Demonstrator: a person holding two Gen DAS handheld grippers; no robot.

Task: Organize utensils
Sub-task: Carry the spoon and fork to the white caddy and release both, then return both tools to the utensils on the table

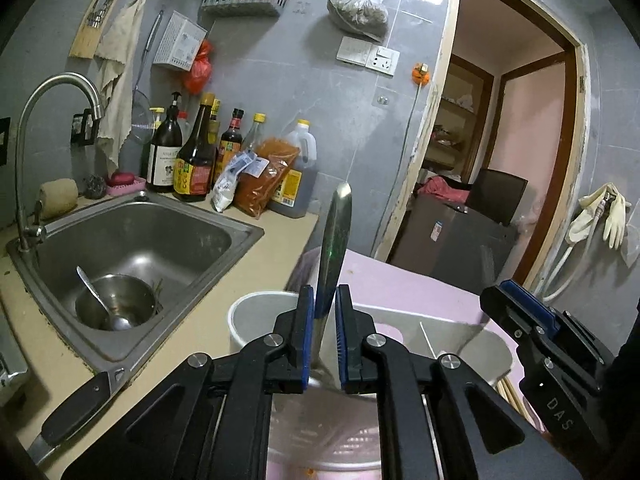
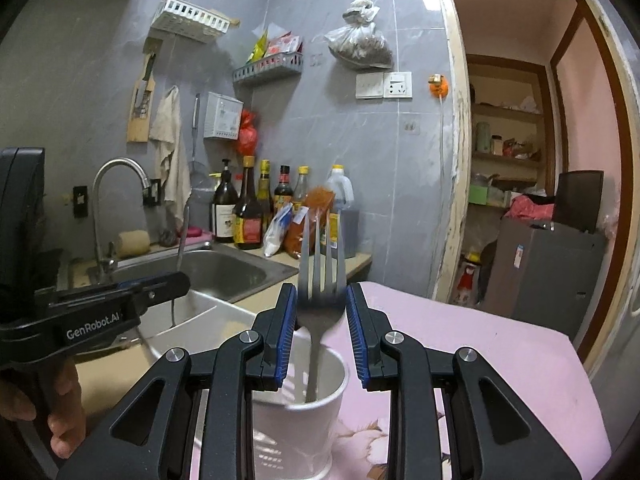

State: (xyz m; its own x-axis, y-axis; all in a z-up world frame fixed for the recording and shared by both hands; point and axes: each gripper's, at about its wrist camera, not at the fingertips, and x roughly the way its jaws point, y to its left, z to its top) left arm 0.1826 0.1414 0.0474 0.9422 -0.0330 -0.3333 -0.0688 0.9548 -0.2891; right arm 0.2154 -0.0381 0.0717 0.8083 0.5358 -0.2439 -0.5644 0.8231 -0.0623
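Beside a beige worktop [image 1: 224, 312] and steel sink [image 1: 132, 240], the left hand-held gripper [image 1: 324, 320] clamped a knife [image 1: 334, 248]; the right hand-held gripper [image 2: 321, 320] stood slightly parted around a fork [image 2: 320, 280].

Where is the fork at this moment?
In the right wrist view the fork stands upright, tines up, between the pads of the right gripper, its handle down inside the white cup on the pink cloth.
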